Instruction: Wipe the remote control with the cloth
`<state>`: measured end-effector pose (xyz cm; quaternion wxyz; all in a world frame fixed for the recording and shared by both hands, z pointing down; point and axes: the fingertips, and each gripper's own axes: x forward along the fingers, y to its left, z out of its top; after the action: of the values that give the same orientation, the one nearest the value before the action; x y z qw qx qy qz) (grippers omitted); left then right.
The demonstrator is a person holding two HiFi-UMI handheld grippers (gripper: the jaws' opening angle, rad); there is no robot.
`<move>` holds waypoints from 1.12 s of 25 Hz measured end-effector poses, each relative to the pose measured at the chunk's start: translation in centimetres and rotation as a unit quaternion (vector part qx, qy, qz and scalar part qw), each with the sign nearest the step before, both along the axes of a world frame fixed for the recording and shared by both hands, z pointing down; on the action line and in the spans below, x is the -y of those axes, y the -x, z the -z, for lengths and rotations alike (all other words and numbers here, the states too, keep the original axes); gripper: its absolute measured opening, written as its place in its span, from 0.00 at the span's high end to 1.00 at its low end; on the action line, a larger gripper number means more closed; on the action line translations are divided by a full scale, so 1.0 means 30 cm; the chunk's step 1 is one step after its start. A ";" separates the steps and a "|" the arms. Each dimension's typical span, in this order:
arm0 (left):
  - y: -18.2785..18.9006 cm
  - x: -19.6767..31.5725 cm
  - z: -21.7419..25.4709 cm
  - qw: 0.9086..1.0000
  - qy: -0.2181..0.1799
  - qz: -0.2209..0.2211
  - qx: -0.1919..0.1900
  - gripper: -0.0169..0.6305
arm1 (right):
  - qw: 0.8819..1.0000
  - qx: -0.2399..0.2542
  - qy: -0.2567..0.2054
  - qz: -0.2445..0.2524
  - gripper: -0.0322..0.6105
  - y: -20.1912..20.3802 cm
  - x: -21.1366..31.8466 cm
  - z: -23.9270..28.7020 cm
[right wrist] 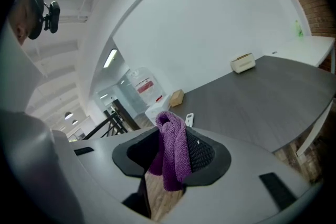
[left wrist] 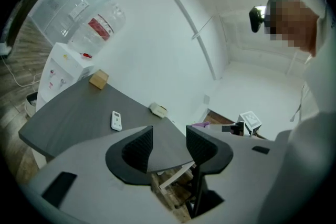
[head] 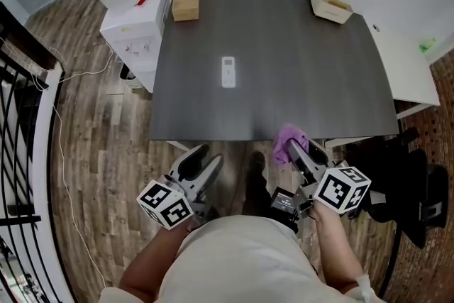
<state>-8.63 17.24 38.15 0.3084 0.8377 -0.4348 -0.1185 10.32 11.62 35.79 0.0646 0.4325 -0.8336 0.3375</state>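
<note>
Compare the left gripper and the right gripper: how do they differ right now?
The left gripper has its jaws apart with nothing between them; the right gripper is shut on the purple cloth. In the head view the left gripper hangs over the floor, short of the table, while the right gripper's tip is at the table's near edge. Both are clear of the remote control.
</note>
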 end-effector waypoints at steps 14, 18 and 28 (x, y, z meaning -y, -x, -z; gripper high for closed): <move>-0.118 0.561 -0.355 0.963 0.159 0.119 0.182 0.56 | 0.993 0.018 0.061 0.098 0.72 -0.108 0.571 -0.098; -0.089 0.668 -0.470 0.942 0.192 0.118 0.249 0.52 | 0.992 0.012 0.079 0.099 0.72 -0.122 0.618 -0.136; -0.033 0.884 -0.696 0.907 0.219 0.042 0.357 0.45 | 0.995 -0.022 0.082 0.051 0.72 -0.111 0.609 -0.155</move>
<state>-7.64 -9.28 59.01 0.3029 0.7166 -0.5657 0.2735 13.64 -6.66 40.45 0.1356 0.3899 -0.8227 0.3909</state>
